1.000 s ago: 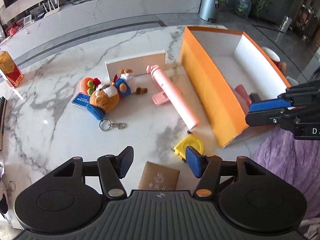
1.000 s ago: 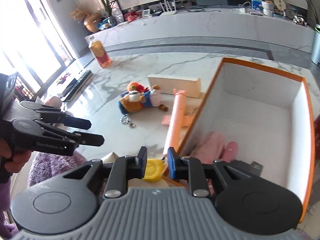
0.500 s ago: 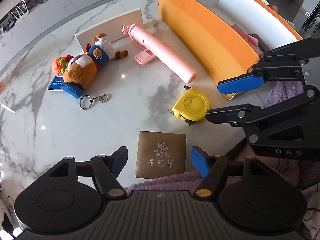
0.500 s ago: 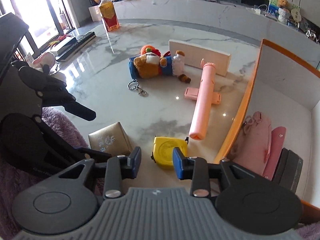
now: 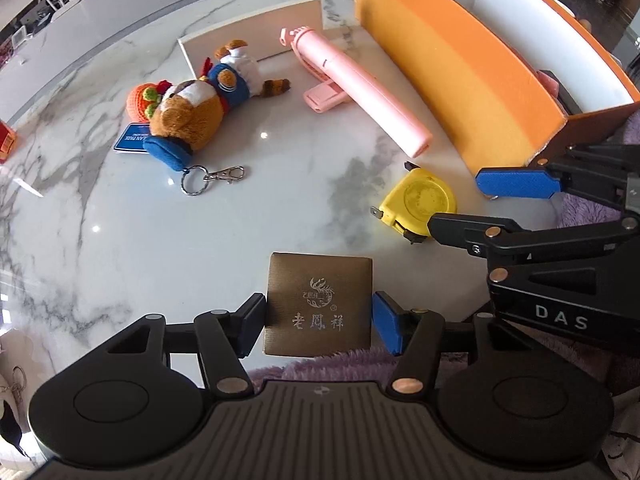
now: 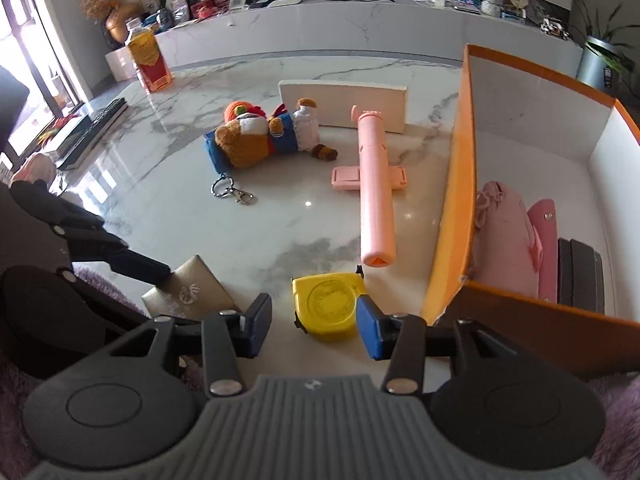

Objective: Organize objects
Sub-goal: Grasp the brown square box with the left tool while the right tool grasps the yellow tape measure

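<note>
Left tongs (image 5: 318,326) are spread wide with the flat square bronze fabric-covered box (image 5: 318,304) sitting right between the two blue pads, near edge of the white marble worktop (image 5: 160,240). Can't tell if the pads actually touch its sides, looks like a sliver of gap on each.

Right tongs (image 6: 312,326) are also wide open, gripping nothing. The round-faced yellow tape measure (image 6: 326,306) lies between its tips, closer to the right pad. In the left view that tape measure (image 5: 418,204) is at about 2 o'clock from the bronze box, between the other tool's fingers.

Long pink plastic tube (image 6: 374,188) lies at 12 o'clock from the tape measure, alongside the orange cardboard box with white inside (image 6: 460,184). The brown plush toy with blue outfit (image 6: 256,140) and its metal keyring (image 6: 230,192) are off at 11 o'clock.
</note>
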`<move>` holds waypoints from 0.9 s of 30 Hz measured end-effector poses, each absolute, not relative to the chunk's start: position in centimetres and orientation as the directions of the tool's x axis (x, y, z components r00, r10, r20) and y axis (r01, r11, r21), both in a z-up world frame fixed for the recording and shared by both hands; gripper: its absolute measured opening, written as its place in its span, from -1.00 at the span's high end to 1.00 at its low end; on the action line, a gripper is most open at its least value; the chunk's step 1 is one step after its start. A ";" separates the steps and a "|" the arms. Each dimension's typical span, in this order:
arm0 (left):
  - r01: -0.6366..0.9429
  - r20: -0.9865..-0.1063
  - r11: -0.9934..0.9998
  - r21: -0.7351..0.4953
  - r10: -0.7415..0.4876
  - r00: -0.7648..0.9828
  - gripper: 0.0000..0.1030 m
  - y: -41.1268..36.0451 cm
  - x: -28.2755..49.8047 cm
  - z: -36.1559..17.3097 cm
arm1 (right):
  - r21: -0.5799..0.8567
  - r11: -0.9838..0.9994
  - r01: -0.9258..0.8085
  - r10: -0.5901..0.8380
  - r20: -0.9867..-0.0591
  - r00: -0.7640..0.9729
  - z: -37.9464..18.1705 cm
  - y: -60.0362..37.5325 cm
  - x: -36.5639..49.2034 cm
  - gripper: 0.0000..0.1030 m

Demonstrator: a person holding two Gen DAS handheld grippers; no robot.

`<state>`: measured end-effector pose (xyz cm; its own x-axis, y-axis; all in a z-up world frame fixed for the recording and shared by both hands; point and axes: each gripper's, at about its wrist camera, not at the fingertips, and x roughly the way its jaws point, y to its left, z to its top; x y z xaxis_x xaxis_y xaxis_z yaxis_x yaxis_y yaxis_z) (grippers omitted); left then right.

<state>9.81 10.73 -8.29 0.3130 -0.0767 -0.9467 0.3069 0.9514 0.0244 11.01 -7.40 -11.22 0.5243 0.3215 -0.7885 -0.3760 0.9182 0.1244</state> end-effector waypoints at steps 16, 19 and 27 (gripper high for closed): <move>0.218 -0.934 0.976 -0.027 -0.102 0.343 -0.31 12.3 9.7 -8.8 | 0.045 0.943 -0.331 0.235 -0.794 0.561 -15.8 -5.8 11.7 -0.23; 0.217 -0.936 0.976 -0.029 -0.103 0.337 -0.31 12.3 9.9 -8.9 | 0.055 0.946 -0.321 0.236 -0.793 0.562 -16.1 -5.6 11.8 -0.25; 0.210 -0.937 0.978 -0.015 -0.087 0.337 -0.31 12.1 9.9 -9.0 | 0.035 0.953 -0.301 0.218 -0.771 0.598 -16.5 -5.1 12.1 -0.30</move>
